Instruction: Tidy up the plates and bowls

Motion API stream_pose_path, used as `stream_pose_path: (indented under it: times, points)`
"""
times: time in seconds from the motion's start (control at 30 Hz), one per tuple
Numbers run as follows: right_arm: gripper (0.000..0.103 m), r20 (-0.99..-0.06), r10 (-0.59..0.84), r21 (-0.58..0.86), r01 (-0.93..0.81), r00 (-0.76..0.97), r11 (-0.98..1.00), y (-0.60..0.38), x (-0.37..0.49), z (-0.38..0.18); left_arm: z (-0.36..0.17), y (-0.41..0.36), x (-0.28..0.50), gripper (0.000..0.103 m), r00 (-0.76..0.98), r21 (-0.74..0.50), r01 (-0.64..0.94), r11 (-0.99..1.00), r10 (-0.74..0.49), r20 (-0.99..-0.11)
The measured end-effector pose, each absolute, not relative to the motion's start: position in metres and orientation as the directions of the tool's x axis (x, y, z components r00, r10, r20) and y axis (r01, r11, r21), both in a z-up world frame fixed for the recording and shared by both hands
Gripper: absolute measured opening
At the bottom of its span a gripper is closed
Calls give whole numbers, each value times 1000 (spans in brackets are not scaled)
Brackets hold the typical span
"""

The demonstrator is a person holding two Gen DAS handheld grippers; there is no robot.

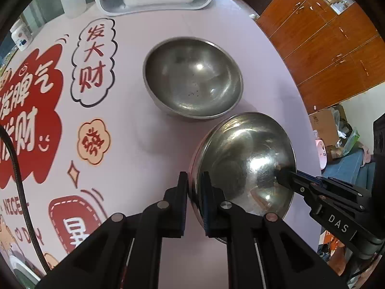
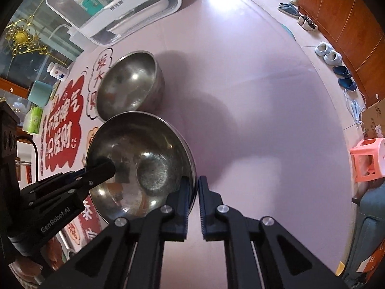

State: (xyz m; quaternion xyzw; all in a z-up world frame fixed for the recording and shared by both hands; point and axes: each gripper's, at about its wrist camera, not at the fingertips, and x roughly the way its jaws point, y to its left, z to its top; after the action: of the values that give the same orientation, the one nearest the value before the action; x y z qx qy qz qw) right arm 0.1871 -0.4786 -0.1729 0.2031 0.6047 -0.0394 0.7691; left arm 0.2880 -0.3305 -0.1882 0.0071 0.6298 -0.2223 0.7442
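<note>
Both claws pinch round steel bowl (image 1: 243, 163) rim.

The black right hand-held gripper (image 1: 286, 175) reads "DAS"; the black left hand-held gripper (image 2: 105, 166) reads "GenRobot.AI". The pink printed tabletop (image 1: 134, 149) shows "发大财" and "NICE DAY".

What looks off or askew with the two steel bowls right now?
Nothing spilled or damaged. The near bowl is clamped at opposite rims by the left gripper and right gripper, jaws shut on its edge. The far bowl sits upright on the table, with only faint specks inside.
</note>
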Motion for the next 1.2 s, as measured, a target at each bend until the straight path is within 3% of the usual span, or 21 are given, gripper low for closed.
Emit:
stream_pose_path:
  times: [0.3, 0.73, 0.97, 1.2]
  points:
    - [7, -918, 184, 281, 248, 351, 927, -441, 161, -116, -123, -302, 256, 8, 202, -225, 379, 898, -318, -926]
    - [8, -873, 188, 265, 115, 450, 957, -331, 104, -42, -40, -170, 171, 9, 343, -210, 376, 902, -346, -873]
    - [9, -866, 202, 254, 53, 458, 966, -272, 69, -32, -35, -109, 124, 9, 367, -214, 355, 910, -346, -863]
    - [9, -885, 201, 235, 31, 420, 972, -233, 36, -54, -73, -73, 80, 9, 312, -220, 336, 916, -329, -892]
